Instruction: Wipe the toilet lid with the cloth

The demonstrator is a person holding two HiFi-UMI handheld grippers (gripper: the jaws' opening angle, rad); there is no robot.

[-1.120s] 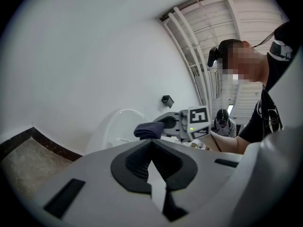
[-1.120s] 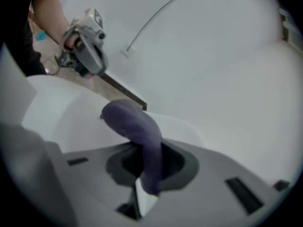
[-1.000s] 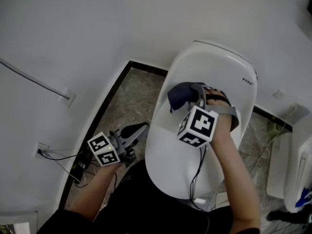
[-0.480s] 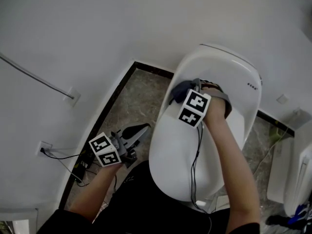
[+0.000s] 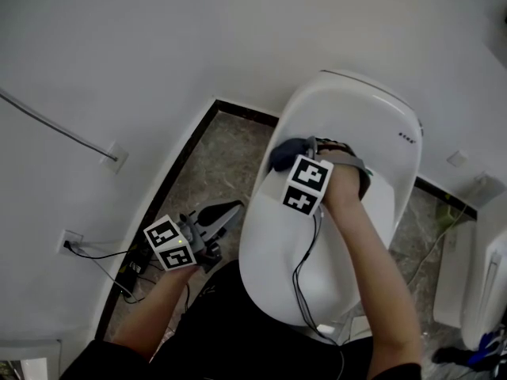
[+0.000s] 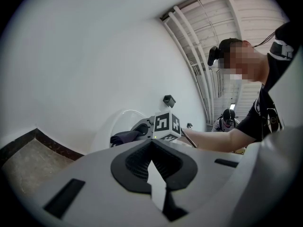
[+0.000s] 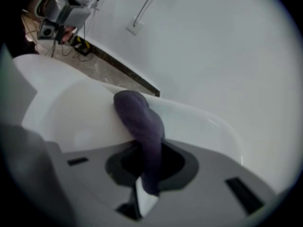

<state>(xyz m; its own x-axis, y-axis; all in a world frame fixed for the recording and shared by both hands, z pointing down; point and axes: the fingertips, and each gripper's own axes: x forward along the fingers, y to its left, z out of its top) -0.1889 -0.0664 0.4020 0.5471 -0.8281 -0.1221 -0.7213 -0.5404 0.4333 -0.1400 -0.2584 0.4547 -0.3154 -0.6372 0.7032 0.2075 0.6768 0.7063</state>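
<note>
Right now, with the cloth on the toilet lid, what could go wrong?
The cloth sits bunched at the left edge of the toilet lid, so a push could carry it off the rim. The right gripper pinches only a narrow fold, which might slip free. Its cable drapes across the lid and could drag or snag.

The right gripper (image 5: 301,147) has slid across the glossy white toilet lid (image 5: 360,109) from its middle toward its left rim, and its marker cube has turned so that two faces now show from above. The dark blue-grey soft cloth (image 5: 283,153) clamped in its jaws, spread wide ahead of them a second ago, is now bunched into a small wad just beyond the tips.
</note>
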